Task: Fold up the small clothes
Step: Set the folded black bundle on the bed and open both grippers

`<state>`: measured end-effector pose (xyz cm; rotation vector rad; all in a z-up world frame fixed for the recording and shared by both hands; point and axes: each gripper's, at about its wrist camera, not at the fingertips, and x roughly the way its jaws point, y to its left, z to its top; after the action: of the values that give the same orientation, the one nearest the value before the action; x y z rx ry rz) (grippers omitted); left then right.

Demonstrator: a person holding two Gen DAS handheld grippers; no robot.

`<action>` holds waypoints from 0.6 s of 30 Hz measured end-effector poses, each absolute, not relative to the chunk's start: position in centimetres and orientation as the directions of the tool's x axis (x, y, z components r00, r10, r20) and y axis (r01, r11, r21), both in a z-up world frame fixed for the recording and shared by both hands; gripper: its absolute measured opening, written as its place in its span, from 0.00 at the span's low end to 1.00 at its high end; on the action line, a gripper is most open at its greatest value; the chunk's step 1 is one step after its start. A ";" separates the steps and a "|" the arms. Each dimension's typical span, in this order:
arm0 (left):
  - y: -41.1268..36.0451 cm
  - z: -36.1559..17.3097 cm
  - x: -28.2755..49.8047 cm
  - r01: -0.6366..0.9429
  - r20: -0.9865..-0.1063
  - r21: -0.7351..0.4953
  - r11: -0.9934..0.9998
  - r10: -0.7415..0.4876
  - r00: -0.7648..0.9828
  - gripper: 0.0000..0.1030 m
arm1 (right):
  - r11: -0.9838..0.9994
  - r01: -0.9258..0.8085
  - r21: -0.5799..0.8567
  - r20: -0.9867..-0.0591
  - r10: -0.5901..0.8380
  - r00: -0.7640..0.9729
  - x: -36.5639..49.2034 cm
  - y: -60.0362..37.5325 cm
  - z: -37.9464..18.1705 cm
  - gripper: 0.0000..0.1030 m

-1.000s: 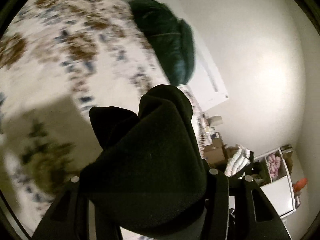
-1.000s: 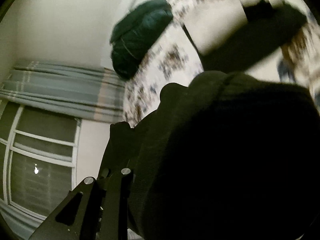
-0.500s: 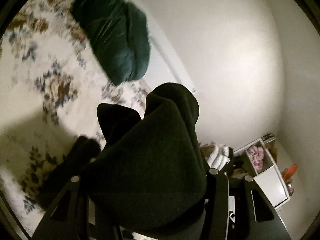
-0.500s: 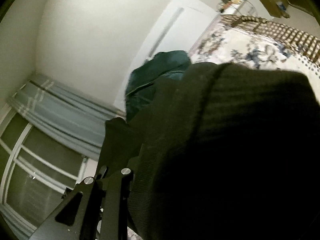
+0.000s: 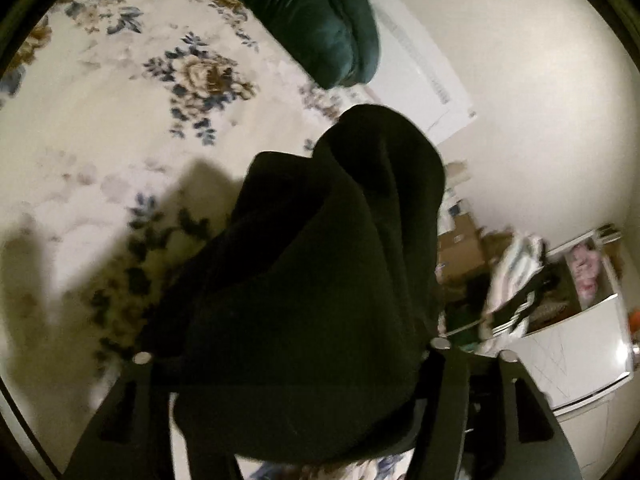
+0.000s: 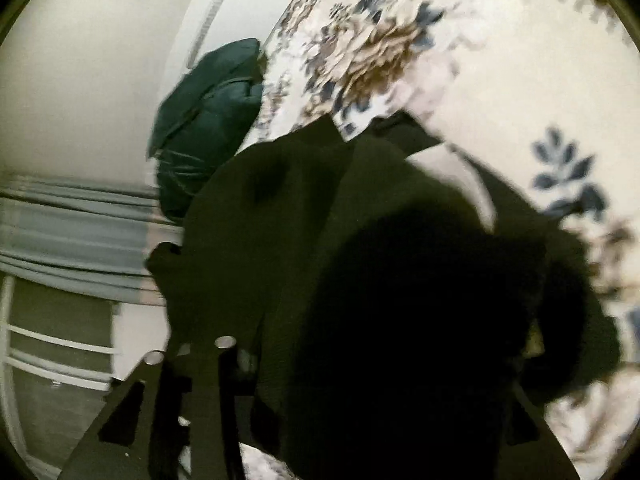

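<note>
1. Left gripper (image 5: 304,364): I see both fingers low in frame, the dark garment (image 5: 320,280) bunched between them and filling the gap. Jaws have just been opening, now about half open. Cloth hides the pads, so I can't tell if they press on it or if it only lies across them.
2. Right gripper (image 6: 360,380): same dark garment (image 6: 380,300) heaped over the fingers; only the left-side finger frame is clear. Jaws have just been opening, approx. mid-range. Pads covered; grip vs. loose drape: can't tell.
3. Garment posn.: draped over both grippers, directly above the bed (image 5: 100,120). In the right wrist view a dark flap spreads onto the floral bedspread (image 6: 500,60) beside a pale panel; contact looks likely, blur prevents confirmation.
4. Bedspread: white w/ blue-and-brown flower print. Garment shadow falls on it at left in the left wrist view.
5. Green cushion (image 5: 320,20) sits at the far end of the bed, near the white wall; well apart from the garment. Also seen in the right wrist view (image 6: 208,120).
6. Bkgd, left wrist view: white cabinet (image 5: 580,360) and striped cloth (image 5: 516,280) off the bed, at right.
7. Bkgd, right wrist view: grey-blue curtain (image 6: 72,232) at left.
</note>
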<state>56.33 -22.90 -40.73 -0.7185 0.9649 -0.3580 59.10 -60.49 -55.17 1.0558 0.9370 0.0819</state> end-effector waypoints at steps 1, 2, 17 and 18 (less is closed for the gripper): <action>-23.1 -39.8 56.0 -0.023 -0.639 -0.664 0.747 -0.552 0.535 0.60 | 0.576 0.381 0.723 -0.664 0.428 0.613 58.6 -60.3 -54.2 0.61; -23.2 -39.0 55.7 -0.014 -0.653 -0.639 0.769 -0.534 0.537 0.65 | 0.608 0.388 0.693 -0.688 0.396 0.608 57.7 -60.1 -53.5 0.76; -26.5 -28.3 50.7 0.150 -0.801 -0.019 0.988 -0.105 0.589 0.96 | 0.907 0.419 0.039 -0.869 -0.176 0.462 49.0 -52.8 -39.2 1.00; -26.5 -27.8 50.4 0.161 -0.800 -0.009 0.987 -0.104 0.590 0.96 | 0.910 0.413 0.041 -0.866 -0.174 0.469 48.3 -52.4 -38.2 1.00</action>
<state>50.41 -26.46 -27.79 0.0667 0.9267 -0.1541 48.28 -52.43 -38.20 0.2600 1.0230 -0.3646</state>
